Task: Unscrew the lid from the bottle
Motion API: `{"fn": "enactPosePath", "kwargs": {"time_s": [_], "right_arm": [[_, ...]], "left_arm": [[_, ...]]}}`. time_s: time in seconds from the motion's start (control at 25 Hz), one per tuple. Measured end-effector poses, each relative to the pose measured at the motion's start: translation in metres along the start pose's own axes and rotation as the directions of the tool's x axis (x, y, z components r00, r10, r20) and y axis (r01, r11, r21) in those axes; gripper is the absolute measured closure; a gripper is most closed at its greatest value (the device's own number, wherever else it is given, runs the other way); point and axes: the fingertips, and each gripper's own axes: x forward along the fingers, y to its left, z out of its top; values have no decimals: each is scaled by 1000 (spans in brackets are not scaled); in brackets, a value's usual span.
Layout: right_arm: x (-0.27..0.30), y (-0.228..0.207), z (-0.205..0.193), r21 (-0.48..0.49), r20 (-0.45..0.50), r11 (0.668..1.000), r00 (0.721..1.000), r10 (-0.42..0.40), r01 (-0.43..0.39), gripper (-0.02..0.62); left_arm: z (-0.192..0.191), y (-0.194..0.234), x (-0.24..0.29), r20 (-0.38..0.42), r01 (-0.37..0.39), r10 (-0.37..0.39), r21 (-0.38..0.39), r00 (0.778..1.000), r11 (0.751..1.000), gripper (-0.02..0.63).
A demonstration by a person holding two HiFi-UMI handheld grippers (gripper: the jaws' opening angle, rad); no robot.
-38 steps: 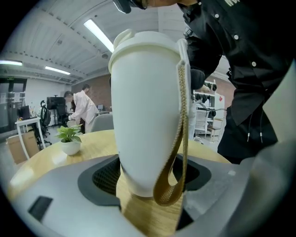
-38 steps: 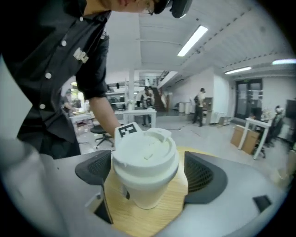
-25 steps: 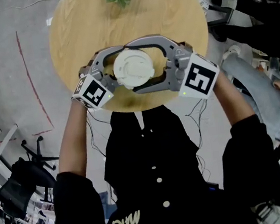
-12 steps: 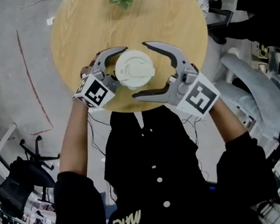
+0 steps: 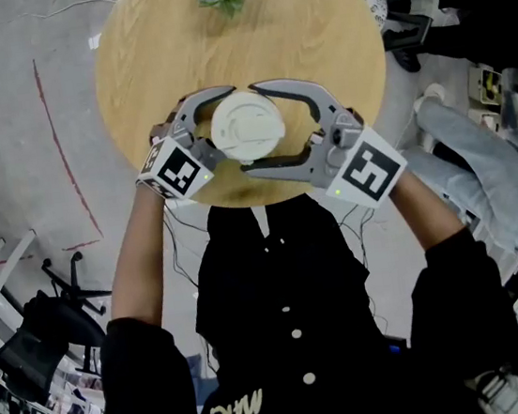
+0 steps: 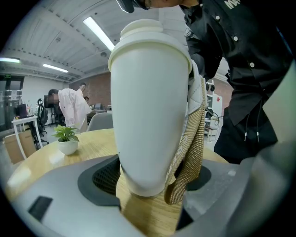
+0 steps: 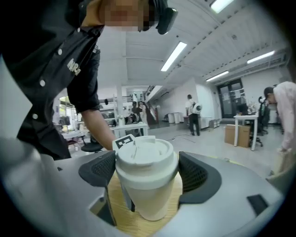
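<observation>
Worktop and bottle sit just as they did a second ago: the round wooden top, with the pale, tapered bottle standing upright near the edge closest to the person. What has changed is on the person's right. The right hand-held gripper was clamped round the lid, then let go and swung back with its jaws spread wide. Its jaws have just been closing again, with the lid between them. From where I stand that looks like a fresh bite for another turn, so I'd say the unscrewing is under way and not finished; the lid still sits square on the bottle's mouth and shows no lift or tilt.

The left hand-held gripper hasn't budged. Its jaws stand fairly wide but are filled: they grip the bottle's narrow lower body just above the worktop, one pad on the bare wall. The other pad meets the woven strap that hangs down that side. It is the anchor.

The right one is held higher, and its dark ribbed pads sit on either side of the lid's rim. The nearer pad is plainly touching, and the other is at most a sliver off, so I'd call it gripping the lid.
</observation>
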Motion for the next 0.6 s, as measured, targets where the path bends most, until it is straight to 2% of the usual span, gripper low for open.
{"fn": "enactPosePath", "kwargs": {"time_s": [0.12,0.2,0.44,0.56,0.6], "right_arm": [[-5,0,1,-63,-13,972,974,227,-227,193],[-4,-1,2,-53,-12,956,957,289,-290,192],[-8,0,-4,-31,-2,962,963,270,-270,192],[-10,-7,-8,52,-31,986,986,162,-160,149],[-12,-5,-8,79,-40,990,992,119,-116,114]], "left_arm": [[1,0,0,3,6,-6,-7,1000,1000,258],[2,1,-1,9,-5,5,-20,1000,1000,258],[-3,-1,1,-5,0,0,-11,1000,1000,258],[-2,0,0,-2,1,-1,-16,1000,1000,258],[-2,-1,-1,-4,0,0,-17,1000,1000,258]]}}
